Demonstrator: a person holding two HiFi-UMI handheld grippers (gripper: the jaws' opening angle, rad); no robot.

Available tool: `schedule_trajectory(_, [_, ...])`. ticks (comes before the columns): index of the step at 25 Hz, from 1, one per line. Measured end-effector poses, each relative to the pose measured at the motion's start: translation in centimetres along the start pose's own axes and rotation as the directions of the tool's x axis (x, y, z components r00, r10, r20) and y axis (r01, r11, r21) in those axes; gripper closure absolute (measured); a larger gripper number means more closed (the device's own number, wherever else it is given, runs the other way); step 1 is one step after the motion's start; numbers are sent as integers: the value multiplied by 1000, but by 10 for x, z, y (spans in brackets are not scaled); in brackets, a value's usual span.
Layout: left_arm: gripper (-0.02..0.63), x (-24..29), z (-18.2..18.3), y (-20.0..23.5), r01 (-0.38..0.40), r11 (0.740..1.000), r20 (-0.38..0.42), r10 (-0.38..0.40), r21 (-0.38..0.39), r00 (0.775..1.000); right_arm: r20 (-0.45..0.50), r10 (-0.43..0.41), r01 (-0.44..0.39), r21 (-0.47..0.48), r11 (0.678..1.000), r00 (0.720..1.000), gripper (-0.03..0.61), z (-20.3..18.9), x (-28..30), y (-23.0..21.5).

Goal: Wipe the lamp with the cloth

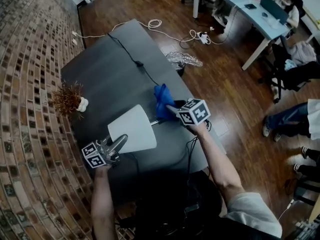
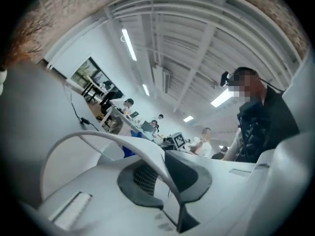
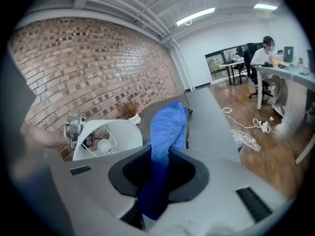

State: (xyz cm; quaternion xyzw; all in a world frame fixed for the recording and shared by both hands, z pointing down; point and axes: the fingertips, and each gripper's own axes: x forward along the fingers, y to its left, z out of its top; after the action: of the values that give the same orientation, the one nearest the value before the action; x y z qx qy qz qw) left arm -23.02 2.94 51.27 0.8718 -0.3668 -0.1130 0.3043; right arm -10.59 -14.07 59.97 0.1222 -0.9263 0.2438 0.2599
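1. No legible text, brand, number or sign appeared in any view.
2. The marker cube [image 1: 95, 155] on the left gripper [image 1: 121, 141] bore only black-and-white square patterns.
3. The second marker cube [image 1: 194, 111], on the right gripper [image 1: 169, 109], bore similar patterns, without lettering.

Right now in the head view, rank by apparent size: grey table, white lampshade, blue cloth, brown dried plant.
1. grey rectangular table
2. white conical lampshade, possibly enlarged by nearness to the camera
3. spiky brown dried plant and blue towelling cloth: too alike to rank, and the cloth is partly hidden
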Motion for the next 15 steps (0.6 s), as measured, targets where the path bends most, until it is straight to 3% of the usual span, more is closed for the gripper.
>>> schedule_trajectory(2, [574,-11,-8,7,-7,999,-22,8,52,1000,50,18,-22,78,997,999,502,12,-13,1])
schedule_trajectory(4, [581,-22,-16,12,-14,998,-40,16,57,999,71,167,-177,178,968,983,503,12,-5,34])
schedule_trajectory(5, [583,-24,-19,11,-11,998,-45,14,55,999,83,278,-290,239,927,957,503,8,6,61])
schedule_trajectory(7, [584,-23,-23,6,-5,999,-47,7,54,999,110,460,-467,352,811,881,503,-4,34,114])
schedule_trajectory(8, [586,-21,-24,5,-7,998,-45,9,54,999,114,500,-502,388,773,858,503,-11,49,132])
schedule_trajectory(9, [586,-21,-25,5,-12,998,-43,14,56,999,112,506,-504,412,759,855,503,-17,62,140])
schedule_trajectory(10, [585,-22,-26,4,-15,998,-44,18,59,999,104,485,-480,421,770,868,503,-21,70,140])
schedule_trajectory(13, [588,-21,-33,-2,-7,996,-70,13,87,997,-25,326,-303,308,902,945,503,-32,70,113])
schedule_trajectory(15, [588,-21,-36,-6,-8,994,-77,16,105,997,-92,228,-202,236,951,969,503,-42,60,87])
